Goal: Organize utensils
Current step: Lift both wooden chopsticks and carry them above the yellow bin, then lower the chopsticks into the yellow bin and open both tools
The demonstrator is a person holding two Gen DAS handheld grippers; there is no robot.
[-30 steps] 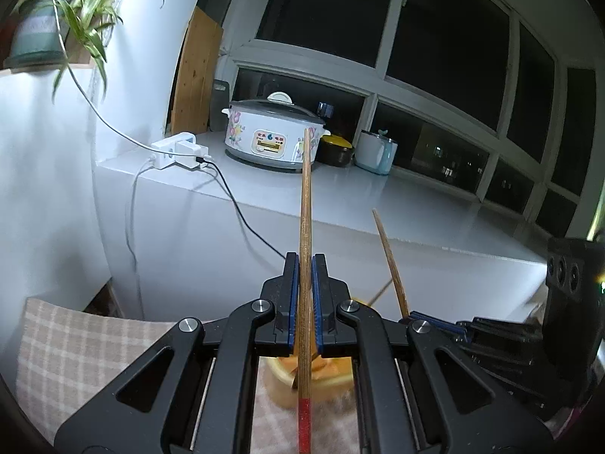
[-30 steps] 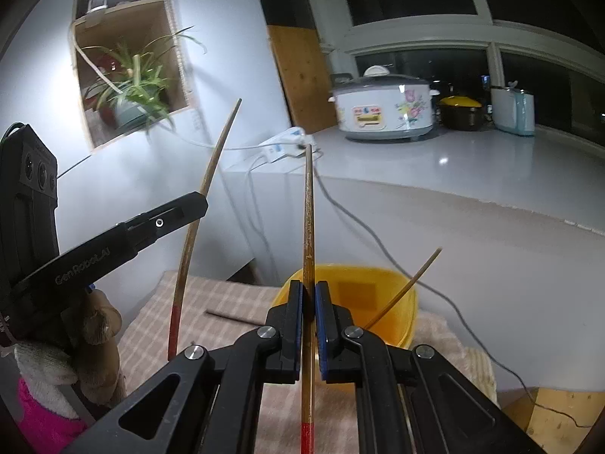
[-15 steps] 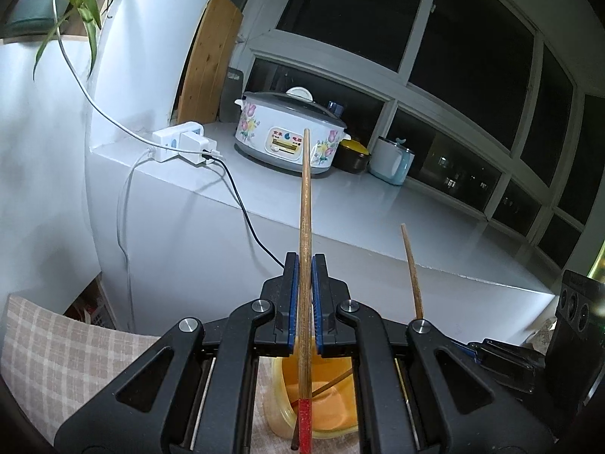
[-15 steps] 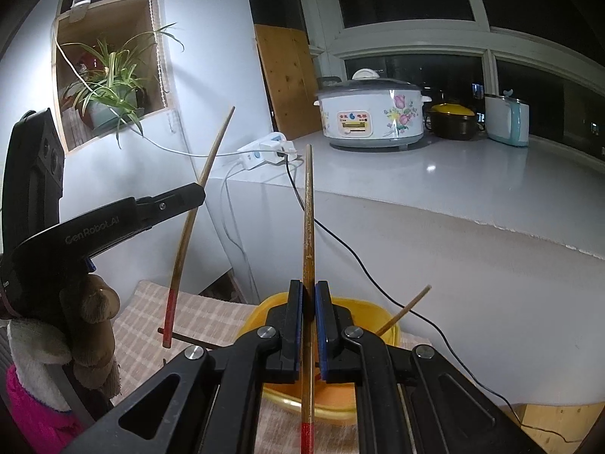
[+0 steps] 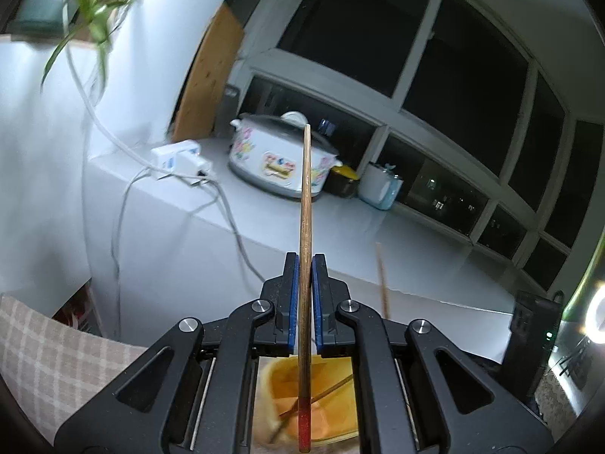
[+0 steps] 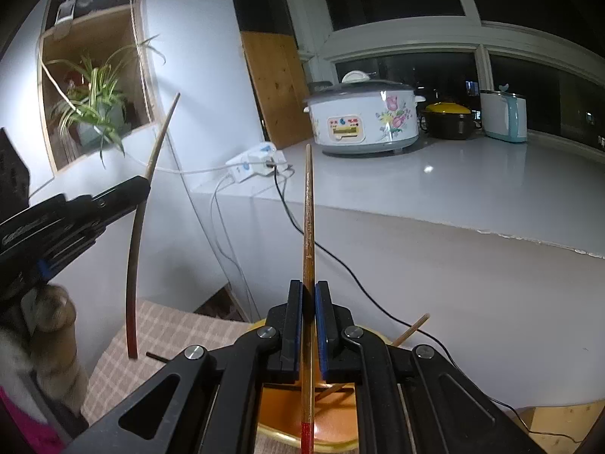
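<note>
I see through 2 fisheye cameras, each looking forward and slightly down along its own gripper. Both sit close above the yellow bowl (image 5: 329, 412) and face the far white surface (image 6: 453, 189) with the rice cooker (image 5: 280, 162). The right view also catches the left gripper (image 6: 143, 185) at its left.
</note>
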